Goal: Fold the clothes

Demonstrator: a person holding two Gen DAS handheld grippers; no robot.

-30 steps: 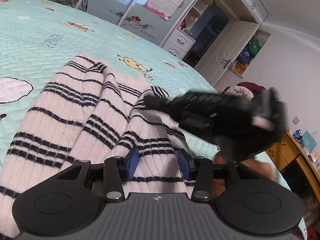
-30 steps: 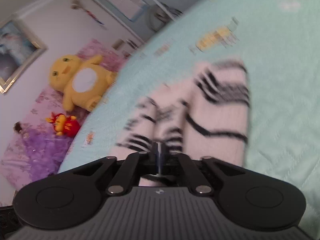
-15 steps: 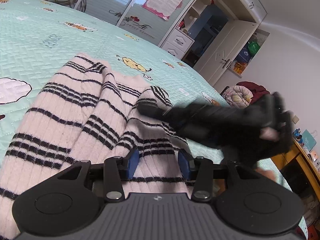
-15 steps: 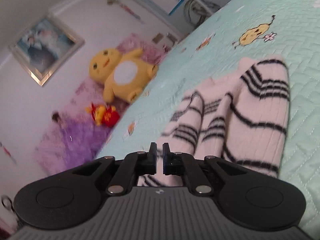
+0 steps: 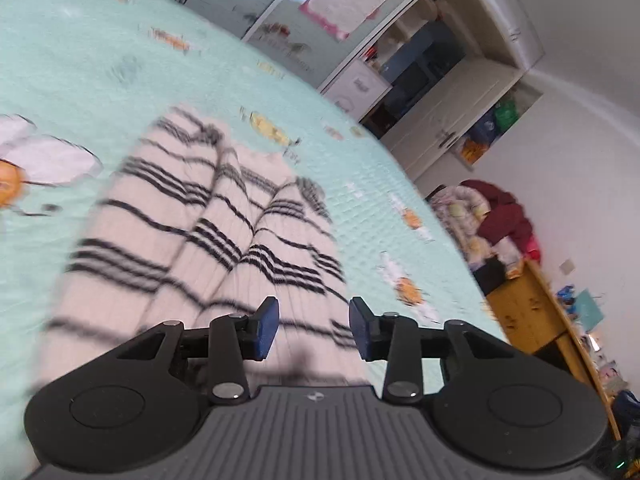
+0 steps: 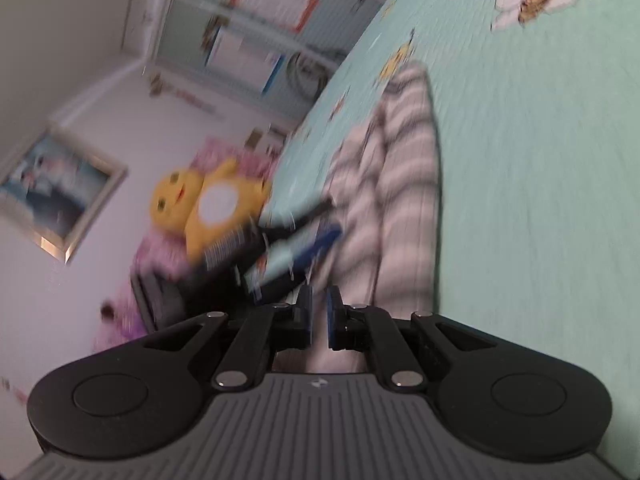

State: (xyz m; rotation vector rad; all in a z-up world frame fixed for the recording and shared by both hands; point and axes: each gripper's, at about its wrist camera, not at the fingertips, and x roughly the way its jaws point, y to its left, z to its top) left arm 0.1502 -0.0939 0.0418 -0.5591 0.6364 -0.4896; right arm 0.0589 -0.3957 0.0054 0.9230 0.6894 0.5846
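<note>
Left wrist view, mint quilted bedspread (image 5: 100, 60), striped sweater (image 5: 200, 240), perhaps wardrobe (image 5: 448, 80)

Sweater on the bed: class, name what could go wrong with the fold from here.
1. Neither the left gripper nor the right gripper holds the sweater, so its loose folds may slip apart.
2. The left gripper's jaws, just closing, are empty, so they may miss the cloth.

Both grippers same build: black housing, grey ribbed top plate with small logo, two round black discs, silver pivot screws, black linkage arms, blue pads on fingers (image 5: 267, 328).
</note>
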